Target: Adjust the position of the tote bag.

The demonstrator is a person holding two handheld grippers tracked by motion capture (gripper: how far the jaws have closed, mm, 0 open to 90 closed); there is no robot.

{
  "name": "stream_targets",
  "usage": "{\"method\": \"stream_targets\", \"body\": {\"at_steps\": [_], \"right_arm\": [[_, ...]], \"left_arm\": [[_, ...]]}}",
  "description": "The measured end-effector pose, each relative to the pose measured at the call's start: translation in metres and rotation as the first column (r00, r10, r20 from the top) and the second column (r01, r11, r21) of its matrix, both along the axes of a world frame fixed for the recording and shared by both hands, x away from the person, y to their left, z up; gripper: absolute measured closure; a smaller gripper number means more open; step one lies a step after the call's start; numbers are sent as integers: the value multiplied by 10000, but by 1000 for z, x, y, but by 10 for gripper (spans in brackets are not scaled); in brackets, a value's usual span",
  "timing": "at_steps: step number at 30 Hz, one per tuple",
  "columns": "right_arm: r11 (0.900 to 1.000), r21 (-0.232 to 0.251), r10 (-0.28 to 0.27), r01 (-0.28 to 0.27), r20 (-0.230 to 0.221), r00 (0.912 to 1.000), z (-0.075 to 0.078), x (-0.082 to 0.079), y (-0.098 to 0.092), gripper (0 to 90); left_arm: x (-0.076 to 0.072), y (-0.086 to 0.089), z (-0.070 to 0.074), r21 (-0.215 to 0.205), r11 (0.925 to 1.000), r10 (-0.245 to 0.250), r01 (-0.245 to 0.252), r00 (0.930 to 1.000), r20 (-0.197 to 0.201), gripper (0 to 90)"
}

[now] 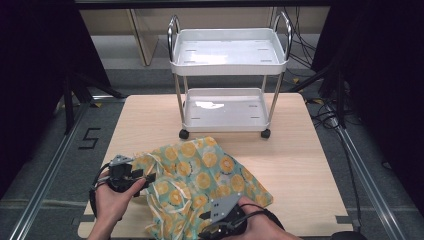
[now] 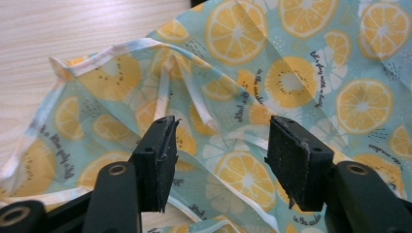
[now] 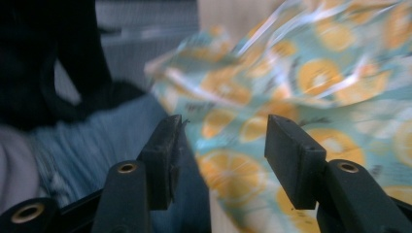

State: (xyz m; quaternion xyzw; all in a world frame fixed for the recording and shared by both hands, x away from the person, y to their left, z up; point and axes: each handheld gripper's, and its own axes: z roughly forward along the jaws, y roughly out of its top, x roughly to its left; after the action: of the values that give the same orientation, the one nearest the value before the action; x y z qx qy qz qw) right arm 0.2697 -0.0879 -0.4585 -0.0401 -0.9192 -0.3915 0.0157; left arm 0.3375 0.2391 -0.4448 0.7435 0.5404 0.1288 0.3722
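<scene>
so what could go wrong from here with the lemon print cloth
The cloth is rumpled and hangs over the table's near edge, so a loose pull could drag it off. The left tool stands open over thin white ties and might pinch only a tie. The right tool view is blurred, so its grab may miss.

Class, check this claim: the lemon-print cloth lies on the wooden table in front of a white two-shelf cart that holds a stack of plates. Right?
Not quite. In the high view, the white two-shelf cart holds nothing: both shelves are bare. The lemon-print cloth does lie on the wooden table before it.
</scene>
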Motion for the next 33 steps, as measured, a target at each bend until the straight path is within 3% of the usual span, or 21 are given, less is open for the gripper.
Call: {"method": "stream_targets", "body": {"at_steps": [1, 5, 6, 8, 10, 15, 16, 18, 19, 20, 25, 28, 30, 32, 33], "right_arm": [[9991, -365, 211, -198, 339, 9992, -4, -1, 1, 458], [9941, -895, 664, -608, 602, 9960, -8, -4, 1, 402], [9916, -1049, 864, -750, 1086, 9903, -12, -2, 2, 382], [9909, -1153, 822, -699, 1051, 9911, -12, -3, 2, 382], [9843, -1539, 1071, -861, 1338, 9852, -18, -3, 3, 390], [9774, -1861, 1327, -1006, 1686, 9767, -22, -3, 7, 428], [9746, -1860, 1592, -1245, 1853, 9697, -23, -1, 9, 435], [9735, -1867, 1696, -1323, 2004, 9649, -23, 0, 12, 439], [9721, -1891, 1773, -1389, 2043, 9627, -22, 0, 14, 441], [9760, -1893, 1435, -1074, 1885, 9715, -22, -3, 15, 442], [9721, -1896, 1761, -1379, 2023, 9633, -23, -8, 28, 439], [9688, -1674, 2114, -1829, 1726, 9620, -25, -10, 37, 441], [9639, -1679, 2359, -2067, 1779, 9554, -25, -12, 41, 448], [9637, -1681, 2365, -2073, 1778, 9552, -26, -14, 43, 456], [9569, -1759, 2612, -2311, 1737, 9495, -28, -16, 47, 459]], "left_arm": [[0, 1, 0, -18, 10000, 4, -4, 10000, -11, 437], [-1, 2, 0, 20, 10000, 22, -22, 10000, 2, 436], [-1, 2, -1, 8, 10000, 70, -70, 10000, 7, 435], [0, 2, -1, 32, 10000, 79, -79, 10000, 1, 433], [1, 0, -1, 29, 10000, 31, -31, 10000, -2, 432], [2, -1, -1, 9, 10000, 36, -36, 10000, -22, 431], [2, -1, -2, 24, 10000, 13, -13, 10000, -22, 430], [2, 0, -2, 42, 10000, 2, -1, 10000, -40, 429], [2, 0, -4, 34, 10000, 6, -6, 10000, -74, 429], [2, 0, -4, 2, 10000, 24, -24, 10000, -76, 429], [1, 1, -6, 9, 10000, 31, -31, 9999, -136, 427], [2, 1, -6, -43, 9999, 90, -91, 9999, -125, 427], [2, 2, -6, -42, 10000, 80, -81, 9999, -147, 427], [2, 1, -7, -52, 10000, 77, -78, 9999, -147, 427], [2, 1, -7, -96, 9999, 37, -39, 9999, -161, 426]]}}
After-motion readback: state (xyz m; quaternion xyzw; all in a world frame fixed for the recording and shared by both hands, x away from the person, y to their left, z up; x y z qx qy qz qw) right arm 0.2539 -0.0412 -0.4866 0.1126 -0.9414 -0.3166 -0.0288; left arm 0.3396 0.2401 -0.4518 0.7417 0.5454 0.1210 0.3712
